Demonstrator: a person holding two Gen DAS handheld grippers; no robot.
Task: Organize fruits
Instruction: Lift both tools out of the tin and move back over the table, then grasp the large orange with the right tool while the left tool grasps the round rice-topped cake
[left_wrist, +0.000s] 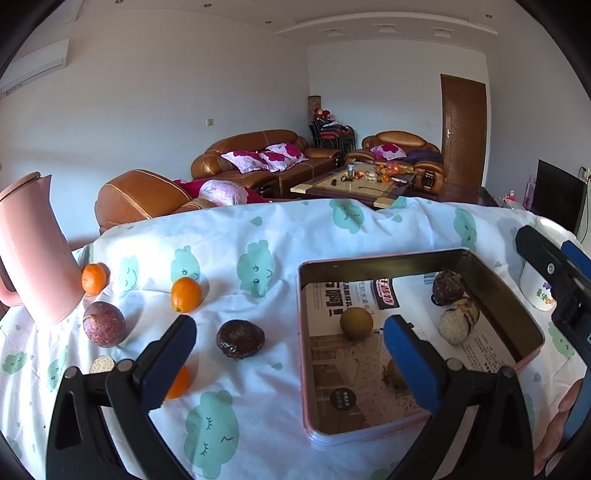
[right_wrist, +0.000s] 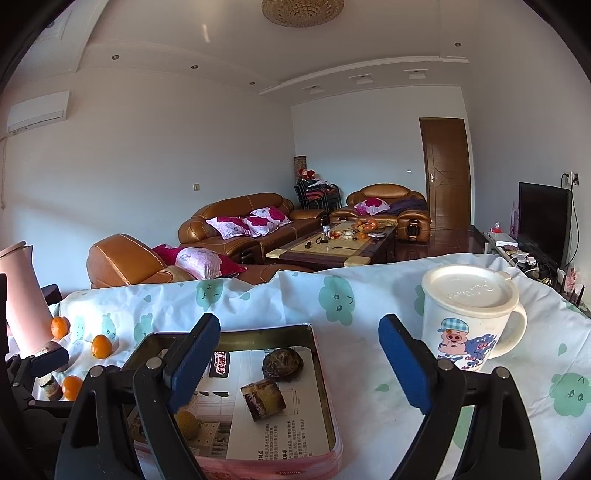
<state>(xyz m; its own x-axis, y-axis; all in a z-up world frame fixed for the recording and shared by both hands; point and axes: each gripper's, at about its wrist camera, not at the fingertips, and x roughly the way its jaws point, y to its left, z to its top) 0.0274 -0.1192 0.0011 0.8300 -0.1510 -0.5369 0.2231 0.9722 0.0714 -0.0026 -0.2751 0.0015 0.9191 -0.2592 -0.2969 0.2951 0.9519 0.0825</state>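
Note:
A pink tin tray (left_wrist: 304, 332) lined with paper sits on the cloth-covered table; it holds a round tan fruit (left_wrist: 356, 324), a dark brown fruit (left_wrist: 447, 287) and a cut sugarcane piece (left_wrist: 458, 321). The tray also shows in the right wrist view (right_wrist: 325, 373). On the cloth to its left lie a dark brown fruit (left_wrist: 240, 339), a purple passion fruit (left_wrist: 104, 324) and three small oranges (left_wrist: 185, 294). My left gripper (left_wrist: 290, 343) is open and empty above the tray's left edge. My right gripper (right_wrist: 299, 354) is open and empty above the tray's right side.
A pink jug (left_wrist: 33, 254) stands at the table's left. A white lidded mug with a pig picture (right_wrist: 469, 317) stands right of the tray. Another cane piece (left_wrist: 101, 364) lies at the near left. Sofas and a coffee table are behind the table.

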